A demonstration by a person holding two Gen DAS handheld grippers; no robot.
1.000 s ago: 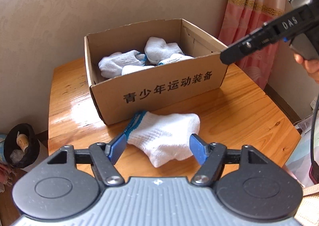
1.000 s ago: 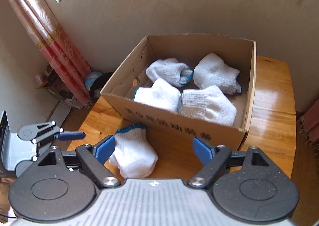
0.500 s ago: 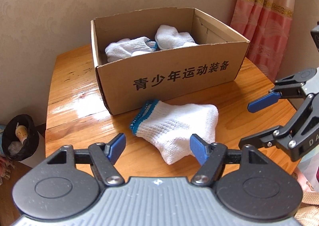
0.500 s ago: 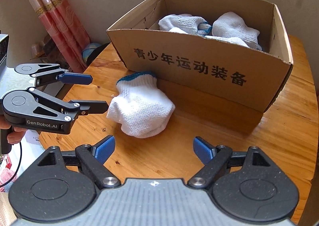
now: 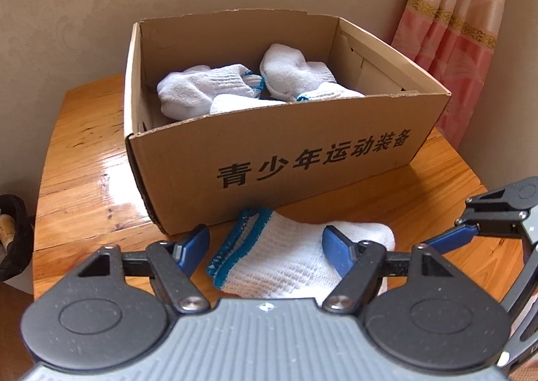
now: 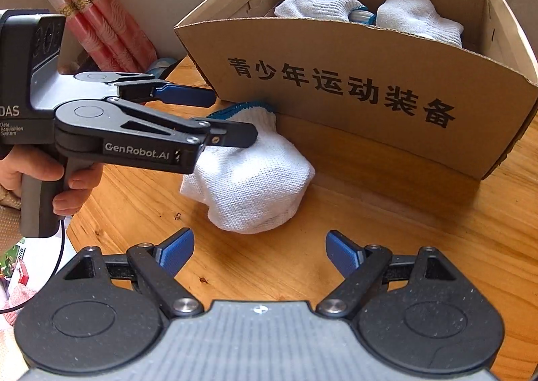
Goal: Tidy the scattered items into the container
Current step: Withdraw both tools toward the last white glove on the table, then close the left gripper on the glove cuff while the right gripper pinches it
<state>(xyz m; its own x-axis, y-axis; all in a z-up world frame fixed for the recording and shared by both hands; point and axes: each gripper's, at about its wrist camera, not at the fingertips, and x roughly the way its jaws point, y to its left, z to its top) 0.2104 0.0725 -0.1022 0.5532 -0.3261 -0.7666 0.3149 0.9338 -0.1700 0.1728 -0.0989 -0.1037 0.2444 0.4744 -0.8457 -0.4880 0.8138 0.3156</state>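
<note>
A white sock with a blue cuff [image 5: 279, 260] [image 6: 255, 179] lies on the wooden table [image 5: 84, 179] just in front of a cardboard box [image 5: 302, 152] [image 6: 336, 88]. Inside the box lie several white socks [image 5: 208, 88] [image 6: 417, 18]. My left gripper [image 5: 265, 251] [image 6: 232, 117] straddles the loose sock near its cuff, jaws apart; the left pad stands clear of the cloth. My right gripper [image 6: 260, 246] [image 5: 450, 221] hovers open over bare table just short of the sock's toe end, nothing between its fingers.
A pink curtain [image 5: 464, 28] [image 6: 94, 11] hangs beside the table. A black bin [image 5: 10, 236] sits on the floor off the table's left edge. A person's hand [image 6: 20, 172] grips the left gripper's handle. The box backs onto a beige wall.
Both grippers came down toward the table. The left one closed in until the sock lies between its fingers. The right one dropped from above the box to the sock's level.
</note>
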